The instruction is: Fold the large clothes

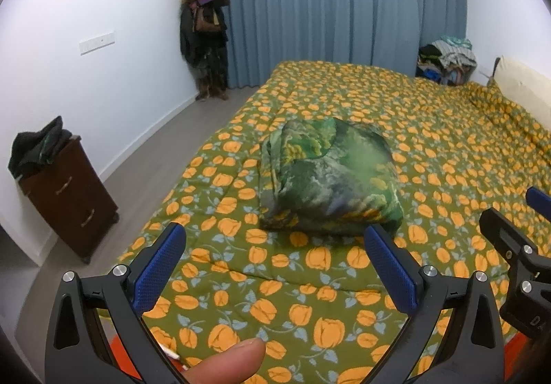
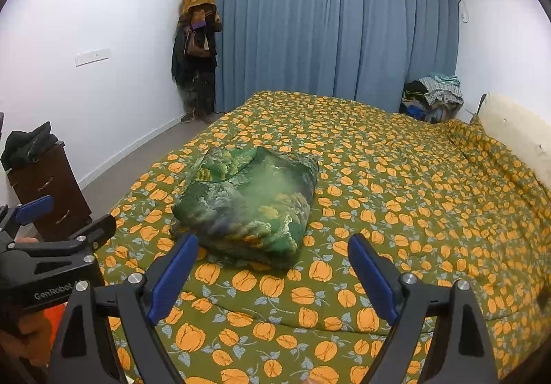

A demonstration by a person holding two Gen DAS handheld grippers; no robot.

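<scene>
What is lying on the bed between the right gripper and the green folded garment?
Nothing but bedspread. In the right wrist view, the open right gripper hangs just short of the green folded garment, with only flowered cover between them.

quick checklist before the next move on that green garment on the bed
1. Left hand-held gripper open, nothing in it: ok.
2. Right hand-held gripper open, nothing in it: ok.
3. Green garment lies as a compact bundle on the bedspread: ok.
4. Garment in front of both grippers, touching neither: ok.
5. Fold neat on the far side: cannot tell.
</scene>
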